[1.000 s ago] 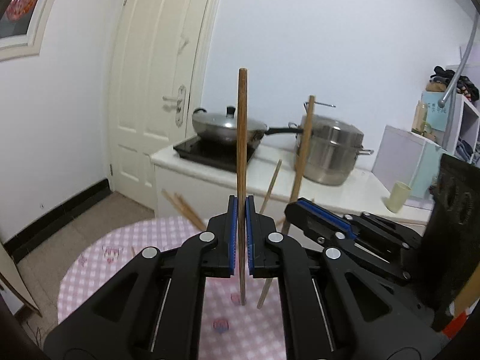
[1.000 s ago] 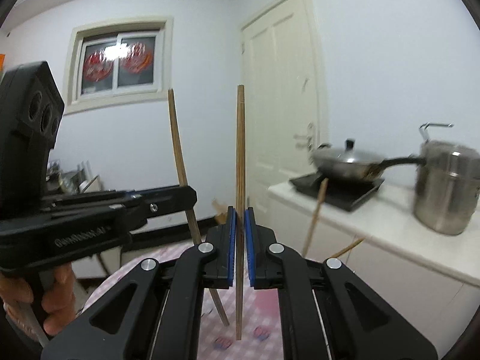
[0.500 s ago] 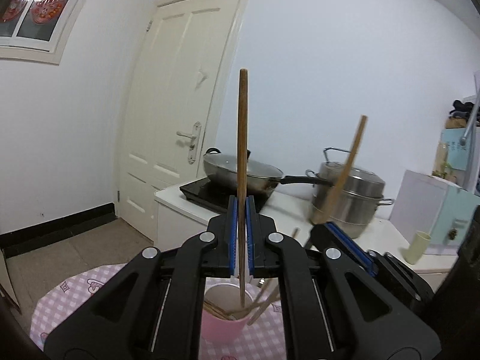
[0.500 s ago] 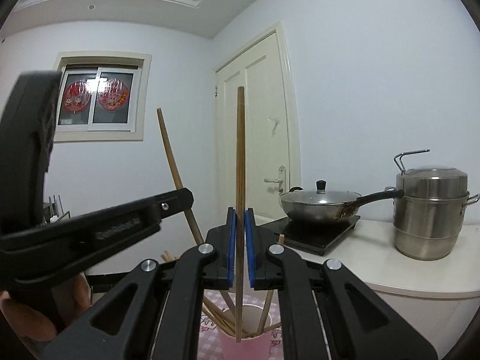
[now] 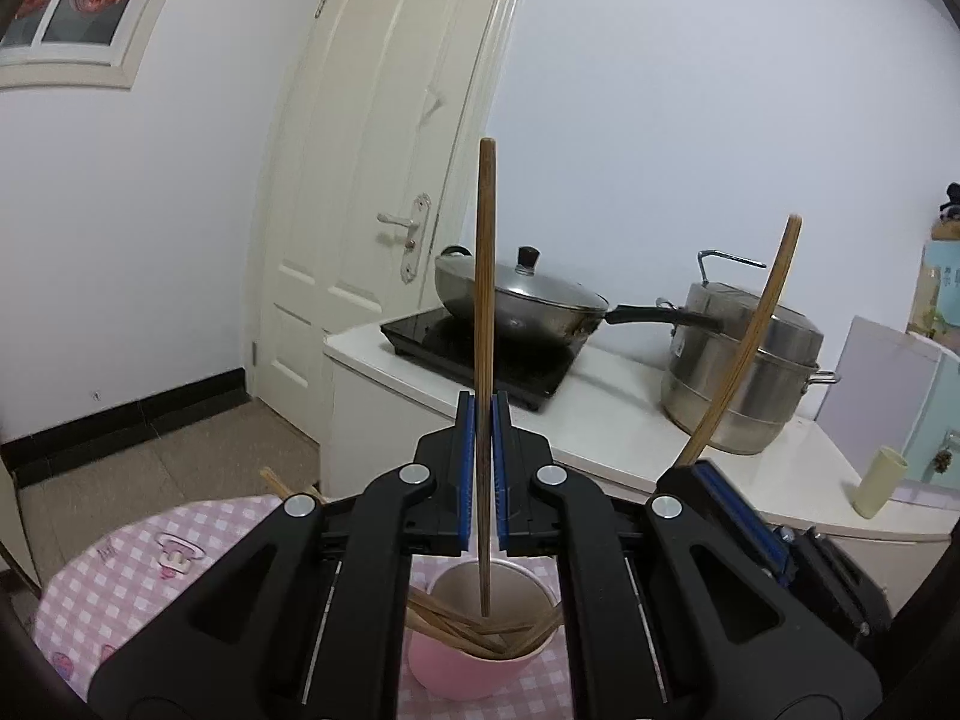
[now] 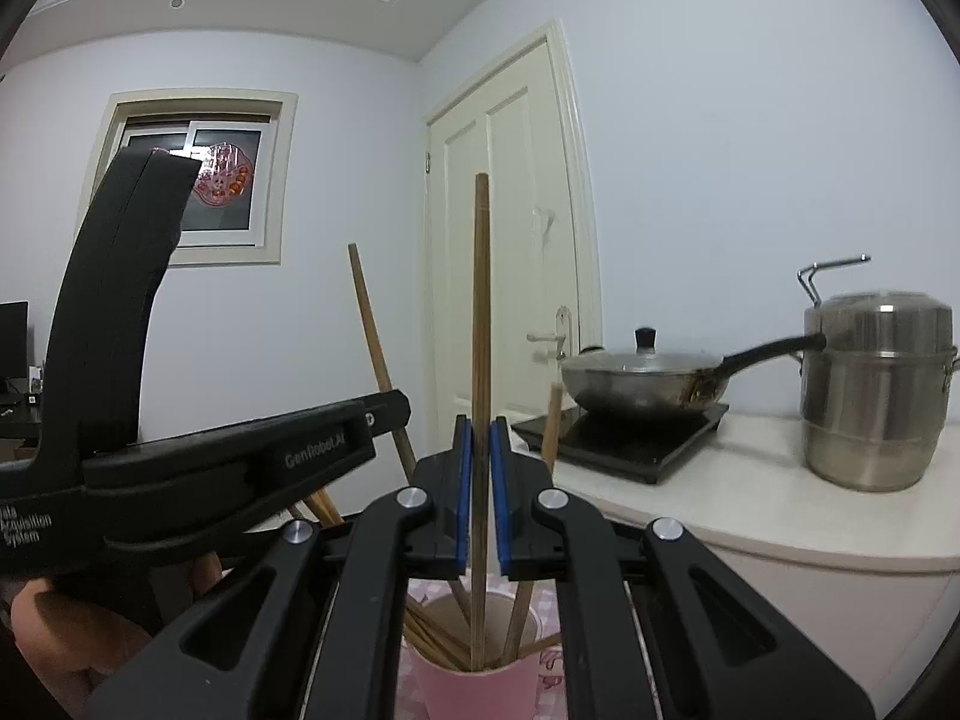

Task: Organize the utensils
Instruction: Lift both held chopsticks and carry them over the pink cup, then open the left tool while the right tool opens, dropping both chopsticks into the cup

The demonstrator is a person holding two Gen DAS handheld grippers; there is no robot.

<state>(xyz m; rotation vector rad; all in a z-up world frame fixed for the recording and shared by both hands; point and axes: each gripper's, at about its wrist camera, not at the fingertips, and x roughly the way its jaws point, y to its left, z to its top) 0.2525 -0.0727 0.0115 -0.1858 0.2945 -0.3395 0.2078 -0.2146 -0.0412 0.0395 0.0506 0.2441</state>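
A: Holding one chopstick (image 5: 483, 372) upright in my left gripper (image 5: 483, 474), clamped tight. Right gripper (image 6: 480, 492) pinches a second chopstick (image 6: 479, 396). Both tips hang inside the pink cup (image 6: 480, 690).

B: Cup position?

A: On the checked tablecloth (image 5: 150, 564), directly below both grippers, already holding several sticks.

B: Advice?

A: I'd lower each tip deeper past the rim, keep the sticks vertical, then release one at a time so neither bounces out or tips the cup.
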